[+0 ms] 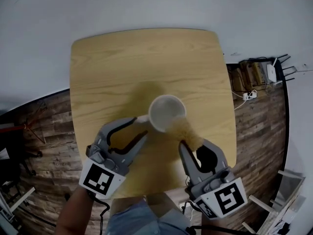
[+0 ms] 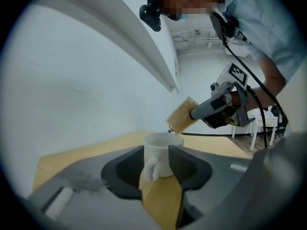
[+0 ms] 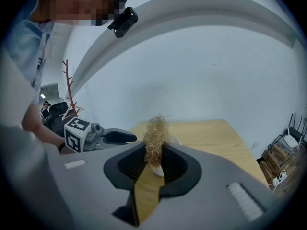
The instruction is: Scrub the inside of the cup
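A white cup stands upright on the round-cornered wooden table, its handle pointing at my left gripper. That gripper is open, its jaws either side of the handle; in the left gripper view the cup sits just beyond the left gripper, with gaps beside the handle. My right gripper is shut on a tan fibrous scrubbing sponge, held at the cup's near-right rim. The right gripper view shows the sponge upright in the right gripper, hiding most of the cup.
The table's near edge is just under both grippers, with the person's lap below it. Dark wood flooring surrounds the table. Boxes, a white device and cables lie on the floor at the right. A white wall lies beyond the table.
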A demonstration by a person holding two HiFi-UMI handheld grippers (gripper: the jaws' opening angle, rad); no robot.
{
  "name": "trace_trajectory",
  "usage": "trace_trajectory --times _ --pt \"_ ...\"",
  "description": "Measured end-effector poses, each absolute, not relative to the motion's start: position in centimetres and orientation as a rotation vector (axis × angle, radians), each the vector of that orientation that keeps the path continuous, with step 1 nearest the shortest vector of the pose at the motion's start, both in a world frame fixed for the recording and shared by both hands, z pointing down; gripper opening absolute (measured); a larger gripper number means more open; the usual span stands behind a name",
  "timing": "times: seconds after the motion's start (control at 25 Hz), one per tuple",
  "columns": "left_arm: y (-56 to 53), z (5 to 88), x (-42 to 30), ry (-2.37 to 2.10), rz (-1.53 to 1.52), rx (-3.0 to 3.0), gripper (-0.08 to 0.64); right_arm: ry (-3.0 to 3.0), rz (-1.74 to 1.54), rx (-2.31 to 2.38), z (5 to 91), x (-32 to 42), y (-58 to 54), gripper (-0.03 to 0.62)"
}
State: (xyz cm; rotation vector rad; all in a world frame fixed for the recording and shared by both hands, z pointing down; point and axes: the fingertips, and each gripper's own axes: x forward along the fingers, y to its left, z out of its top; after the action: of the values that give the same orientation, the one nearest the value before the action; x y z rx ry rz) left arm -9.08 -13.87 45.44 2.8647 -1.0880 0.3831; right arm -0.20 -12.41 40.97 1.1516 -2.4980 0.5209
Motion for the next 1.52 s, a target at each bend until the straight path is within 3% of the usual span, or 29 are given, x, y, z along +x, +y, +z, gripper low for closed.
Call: trace_trajectory --times 0.72,1.16,1.52 --pt "-15.2 48.9 -7.4 -0.886 0.495 2.917 0.169 -2.487 0.569 1.136 42.3 -0.6 -14.0 0.080" --pt "-14.5 50.3 -7.6 -0.793 0.588 2.931 0.098 -2.434 0.586 1.142 43.5 -1.0 -13.2 0.080" --pt "-14.8 48.8 -6.9 -0.597 0.760 2.967 0.095 -2.398 0.593 1.171 43.6 -0.6 -13.3 0.080"
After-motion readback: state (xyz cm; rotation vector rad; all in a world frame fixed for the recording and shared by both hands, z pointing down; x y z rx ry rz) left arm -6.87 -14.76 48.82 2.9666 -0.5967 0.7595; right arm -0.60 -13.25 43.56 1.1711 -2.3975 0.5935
